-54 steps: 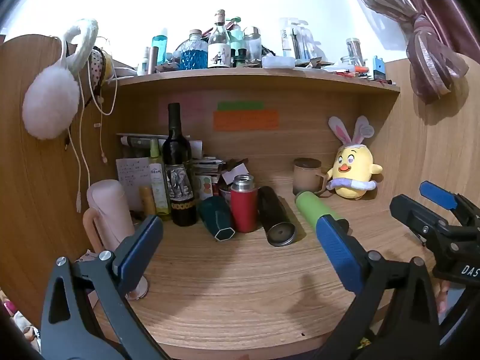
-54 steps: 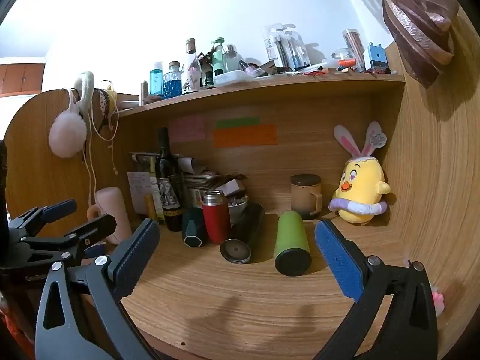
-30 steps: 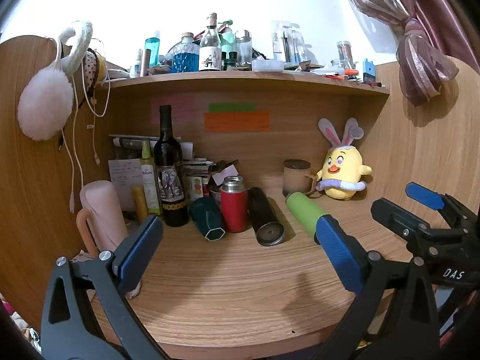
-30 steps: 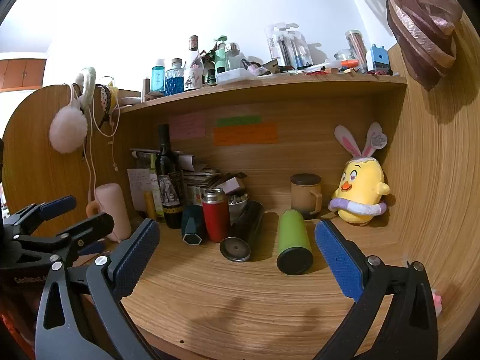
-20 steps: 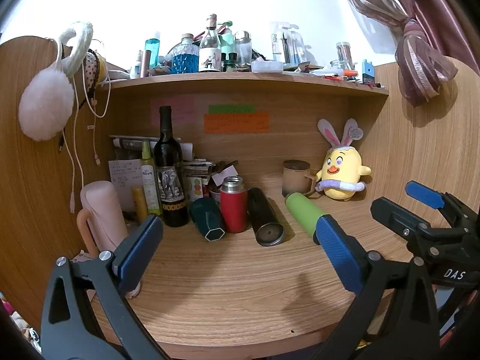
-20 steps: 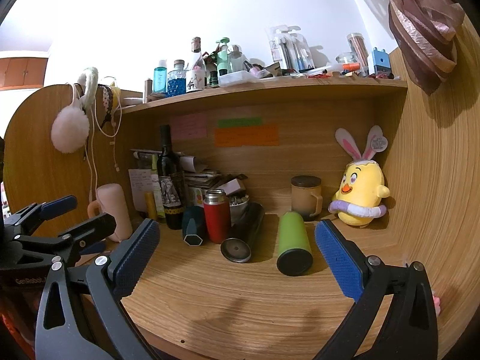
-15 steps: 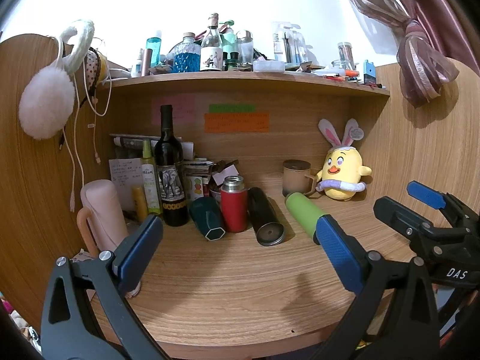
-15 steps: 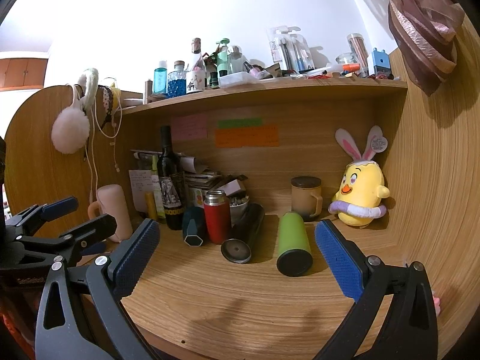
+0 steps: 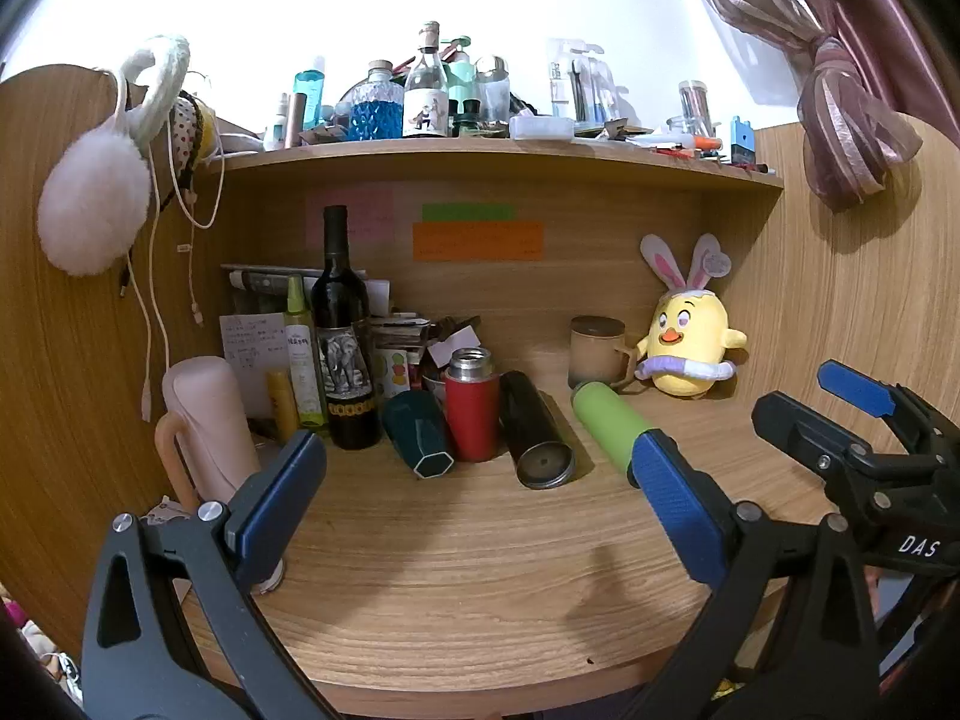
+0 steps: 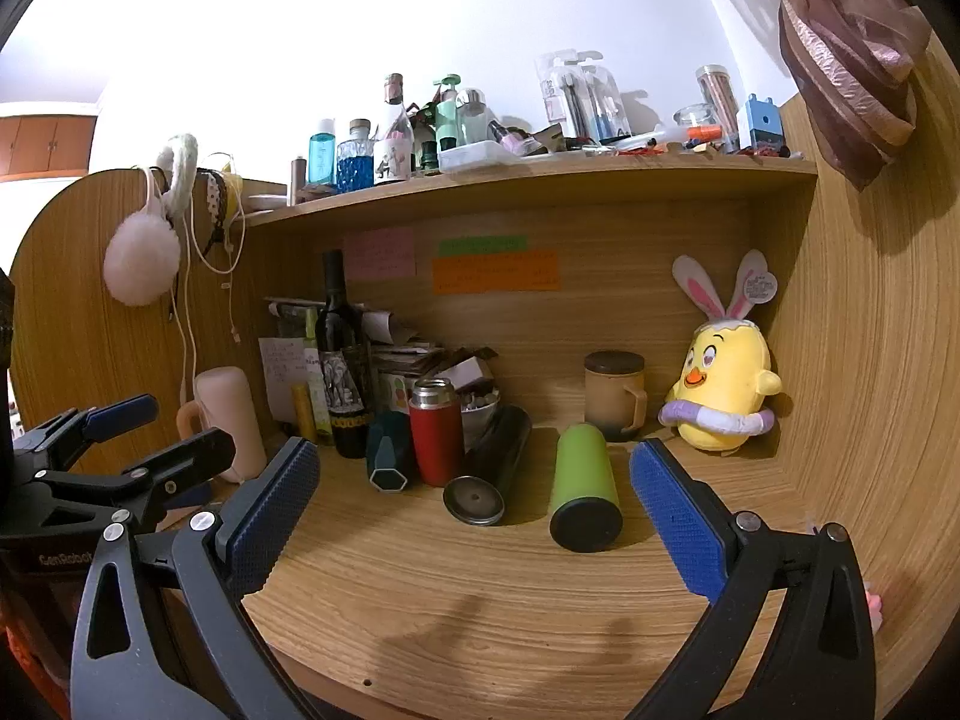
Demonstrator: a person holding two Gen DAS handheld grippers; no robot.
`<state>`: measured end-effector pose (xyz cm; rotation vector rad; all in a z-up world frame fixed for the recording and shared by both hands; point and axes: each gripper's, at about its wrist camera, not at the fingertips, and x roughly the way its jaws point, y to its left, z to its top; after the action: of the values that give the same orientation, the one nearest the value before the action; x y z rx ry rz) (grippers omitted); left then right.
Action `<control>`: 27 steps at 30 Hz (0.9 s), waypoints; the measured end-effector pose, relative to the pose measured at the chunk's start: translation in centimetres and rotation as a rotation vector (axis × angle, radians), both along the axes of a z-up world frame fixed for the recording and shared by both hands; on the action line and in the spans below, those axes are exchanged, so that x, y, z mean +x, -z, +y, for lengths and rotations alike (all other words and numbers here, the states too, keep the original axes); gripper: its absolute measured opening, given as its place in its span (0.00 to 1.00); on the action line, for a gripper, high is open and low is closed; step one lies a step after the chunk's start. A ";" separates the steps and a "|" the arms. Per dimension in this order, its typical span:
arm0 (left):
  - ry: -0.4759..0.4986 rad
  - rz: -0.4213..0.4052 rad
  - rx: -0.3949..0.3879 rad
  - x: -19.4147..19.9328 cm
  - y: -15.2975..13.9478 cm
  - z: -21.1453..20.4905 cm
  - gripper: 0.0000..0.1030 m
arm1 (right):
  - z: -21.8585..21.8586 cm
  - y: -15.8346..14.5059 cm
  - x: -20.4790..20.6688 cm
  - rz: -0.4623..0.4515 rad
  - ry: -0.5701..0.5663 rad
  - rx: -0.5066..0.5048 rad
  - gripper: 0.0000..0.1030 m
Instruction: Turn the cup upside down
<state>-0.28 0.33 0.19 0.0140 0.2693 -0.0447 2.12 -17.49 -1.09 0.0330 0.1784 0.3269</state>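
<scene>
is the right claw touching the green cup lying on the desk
Apart. In the right wrist view the right claw is wide open, and bare desk shows between the green cup and each blue pad.

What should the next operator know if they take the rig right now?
Left gripper: open, empty, hovering over the front of the wooden desk.
Right gripper: open, empty, also short of the items.
Candidate cups: pink handled cup upright at far left; tan lidded mug upright by the yellow chick plush; red steel-topped flask upright. The green tumbler, black tumbler and dark teal faceted cup lie on their sides.
Done: nothing gripped or flipped.
Left: choose the cup, grasp, invert, set down. Which cup is meant is unclear.
</scene>
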 end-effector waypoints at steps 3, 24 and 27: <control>-0.002 -0.002 0.001 0.0 0.0 0.0 1.00 | 0.0 -0.1 -0.1 0.001 -0.001 -0.001 1.00; 0.000 -0.001 -0.001 0.1 0.1 0.1 1.00 | -0.1 0.0 0.0 0.003 0.001 0.003 1.00; 0.000 0.001 -0.001 0.1 0.2 0.1 1.00 | -0.1 0.0 0.0 0.003 0.001 0.004 1.00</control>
<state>-0.17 0.43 0.00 0.0131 0.2701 -0.0450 2.15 -17.62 -1.09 0.0380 0.1808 0.3266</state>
